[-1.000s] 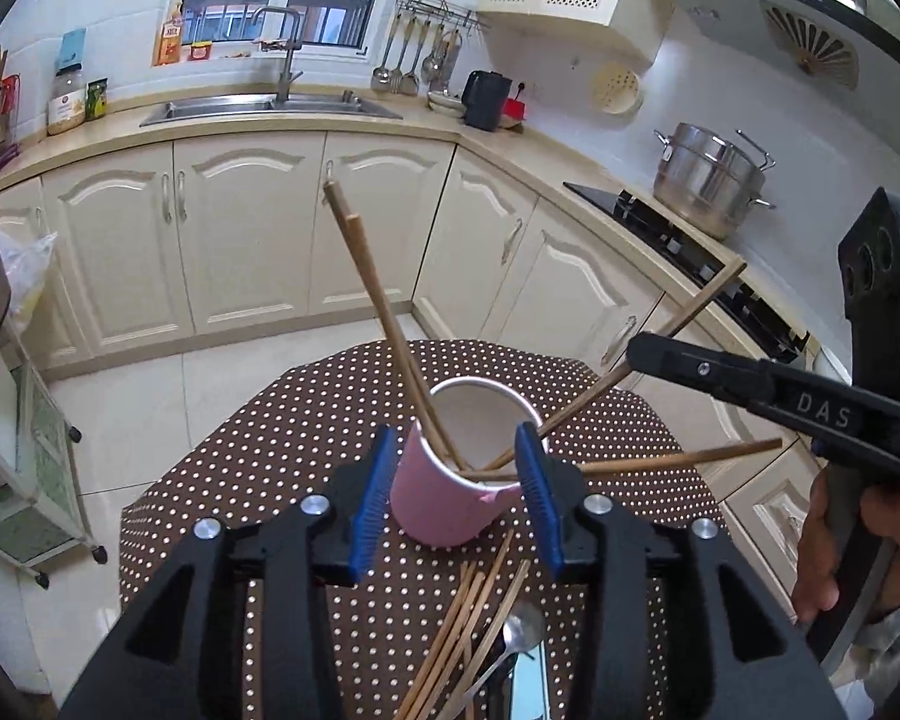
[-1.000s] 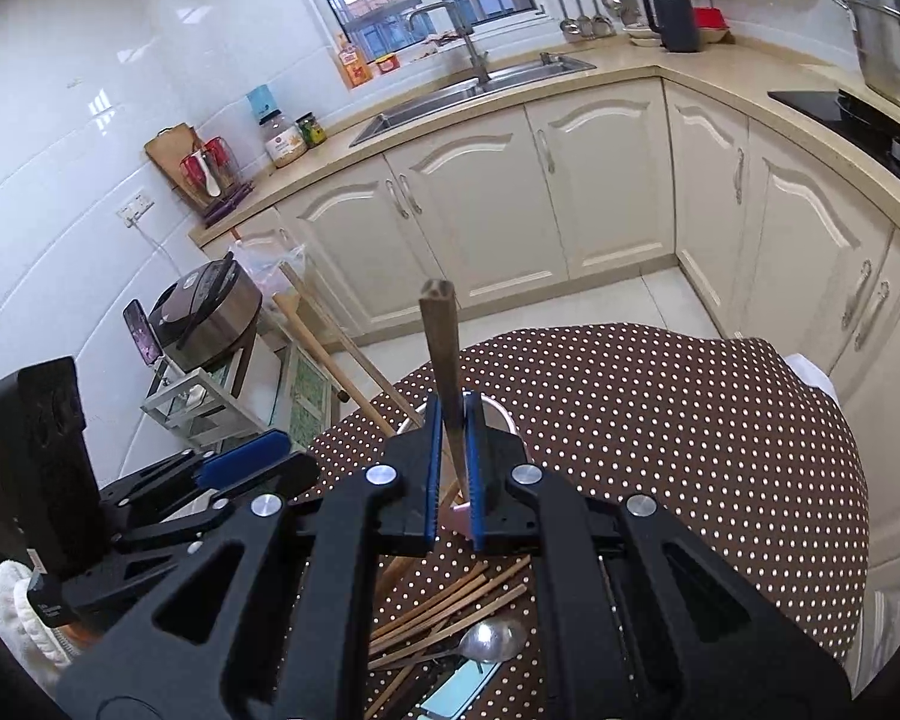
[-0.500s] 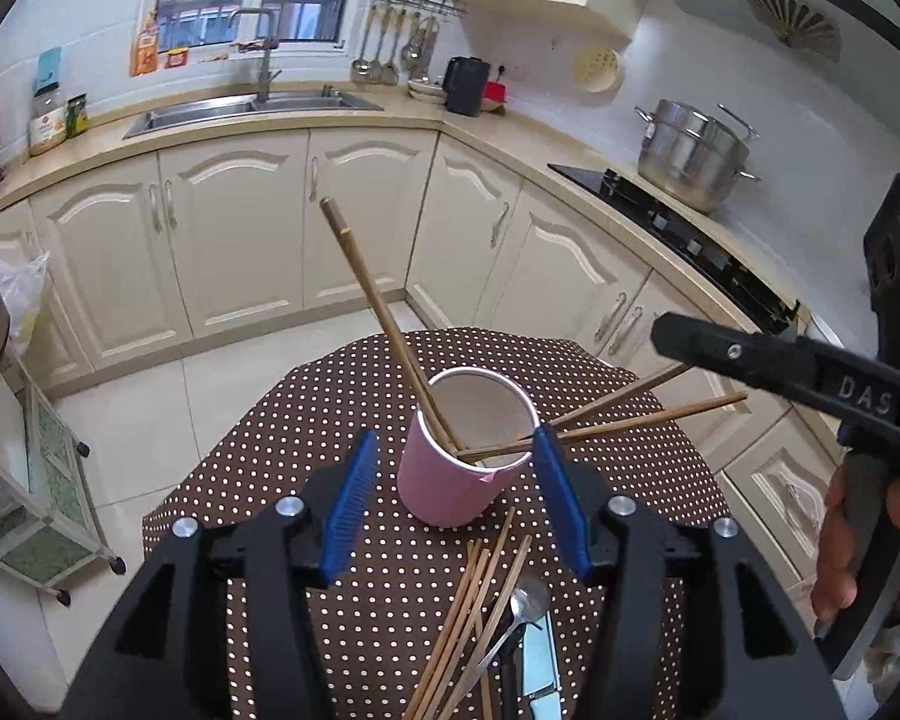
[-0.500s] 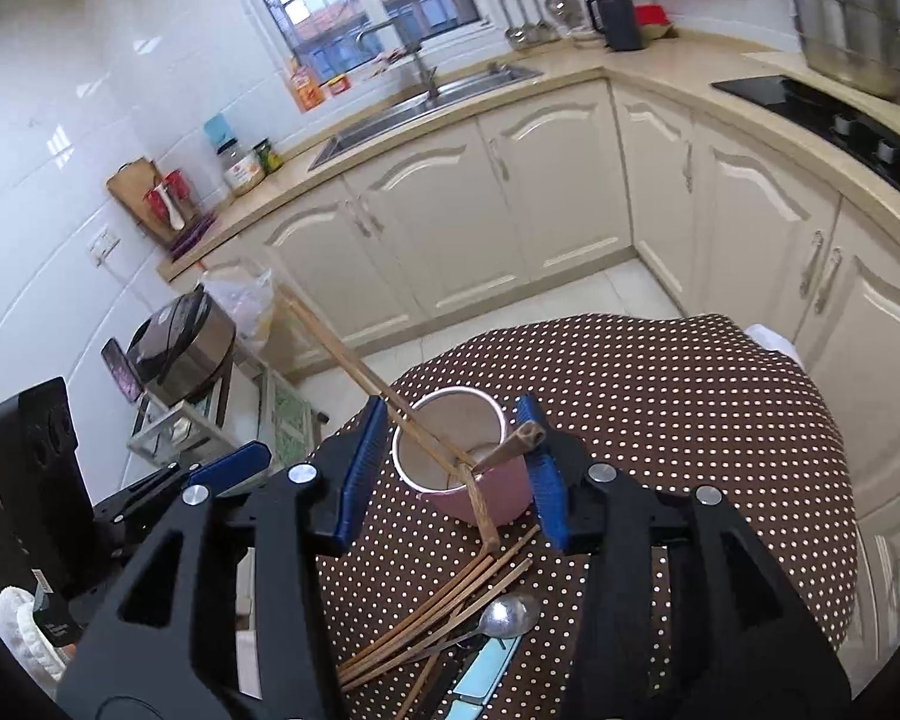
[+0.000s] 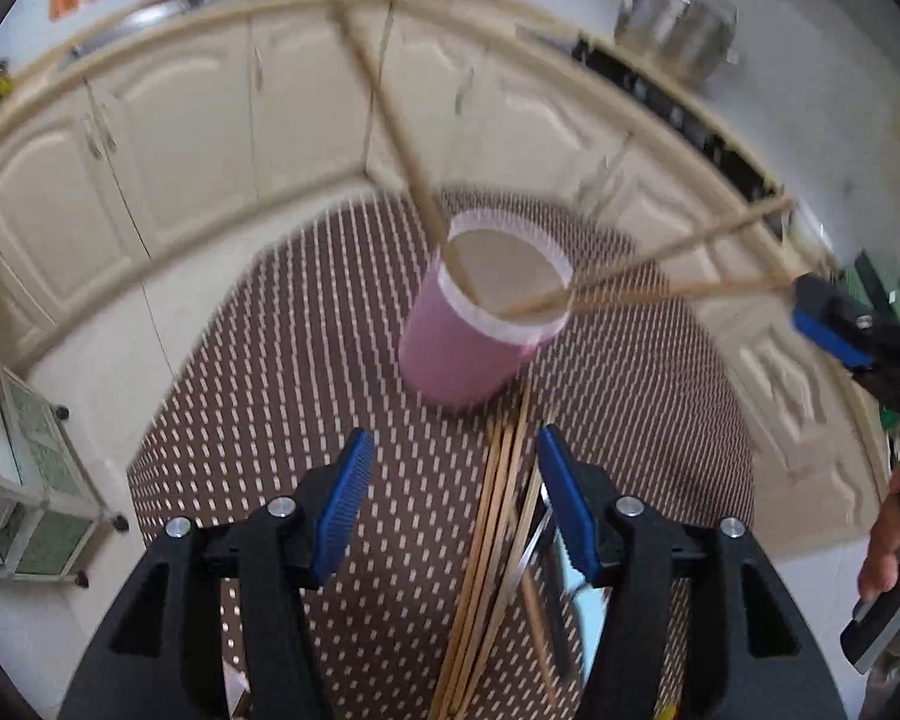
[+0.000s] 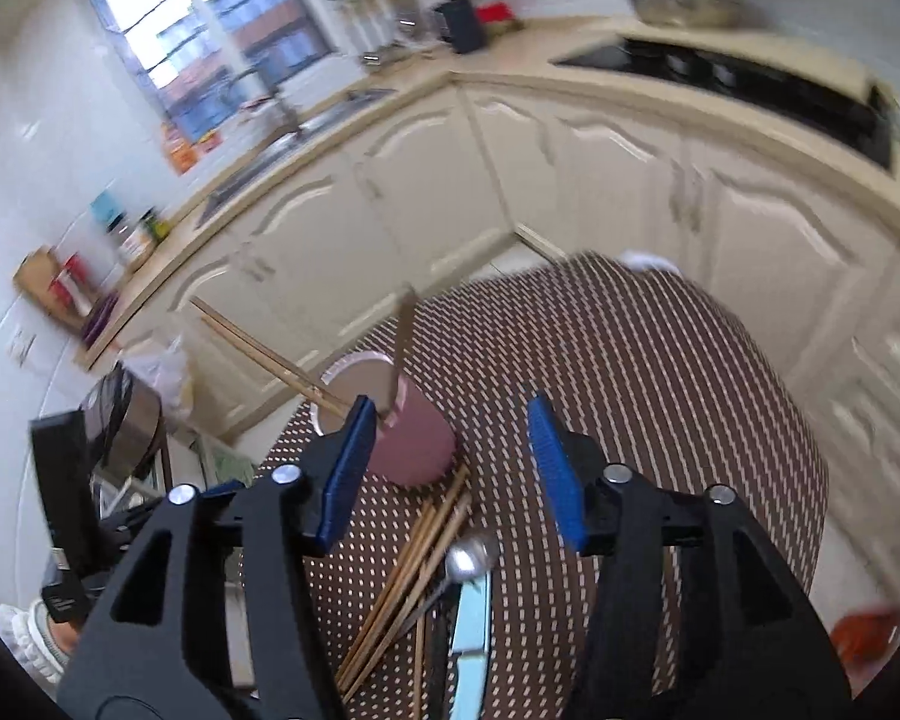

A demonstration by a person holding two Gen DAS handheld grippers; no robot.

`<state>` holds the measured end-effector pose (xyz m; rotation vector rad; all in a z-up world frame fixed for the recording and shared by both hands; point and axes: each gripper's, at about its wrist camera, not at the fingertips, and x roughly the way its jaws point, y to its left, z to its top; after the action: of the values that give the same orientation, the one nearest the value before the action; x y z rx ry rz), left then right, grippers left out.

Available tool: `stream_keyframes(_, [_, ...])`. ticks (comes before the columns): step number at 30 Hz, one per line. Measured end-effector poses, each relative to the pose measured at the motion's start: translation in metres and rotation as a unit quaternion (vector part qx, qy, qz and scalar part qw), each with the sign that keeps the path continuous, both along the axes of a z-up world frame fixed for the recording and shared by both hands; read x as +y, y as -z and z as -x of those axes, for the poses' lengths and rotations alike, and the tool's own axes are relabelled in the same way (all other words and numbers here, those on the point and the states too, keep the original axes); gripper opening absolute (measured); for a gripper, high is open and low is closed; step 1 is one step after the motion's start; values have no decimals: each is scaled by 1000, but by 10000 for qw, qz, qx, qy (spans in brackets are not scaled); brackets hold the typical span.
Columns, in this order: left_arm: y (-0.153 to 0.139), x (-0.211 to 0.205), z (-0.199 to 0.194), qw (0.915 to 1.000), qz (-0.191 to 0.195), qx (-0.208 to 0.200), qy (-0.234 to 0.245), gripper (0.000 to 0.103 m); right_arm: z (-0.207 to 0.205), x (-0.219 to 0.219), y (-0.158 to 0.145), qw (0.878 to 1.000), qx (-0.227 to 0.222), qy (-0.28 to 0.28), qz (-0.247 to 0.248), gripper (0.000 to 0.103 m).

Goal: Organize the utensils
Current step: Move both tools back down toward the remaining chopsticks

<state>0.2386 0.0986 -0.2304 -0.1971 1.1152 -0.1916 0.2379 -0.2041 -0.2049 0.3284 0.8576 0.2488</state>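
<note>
Pink cup (image 5: 471, 330) with chopsticks (image 5: 390, 120) stands ahead of our grippers.
Left gripper (image 5: 450, 501) and right gripper (image 6: 450, 471) are both spread, empty; loose chopsticks (image 6: 411, 558) lie on the dotted table (image 5: 282, 372) in a kitchen.

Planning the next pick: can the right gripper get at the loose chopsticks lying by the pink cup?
Probably yes. The right gripper is open and empty, and the loose chopsticks lie uncovered on the table just below it; only the spoon lies alongside.

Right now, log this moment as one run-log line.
left gripper: open, empty | right gripper: open, empty | pink cup: holds chopsticks | loose chopsticks, spoon: on table
</note>
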Motion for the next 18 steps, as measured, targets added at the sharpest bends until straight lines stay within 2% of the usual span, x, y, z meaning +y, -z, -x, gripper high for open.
stream_keyframes(2, [16, -1, -4, 9993, -3, 308, 203, 56, 9, -5, 9, 9997, 139, 217, -12, 53])
stream_keyframes(10, [56, -14, -10, 9933, -75, 812, 817, 56, 24, -11, 14, 9972, 340, 618, -228, 54])
stream_keyframes(18, [101, -32, -8, 9842, -466, 1194, 1217, 56, 38, -6, 57, 9897, 1153, 794, -303, 54])
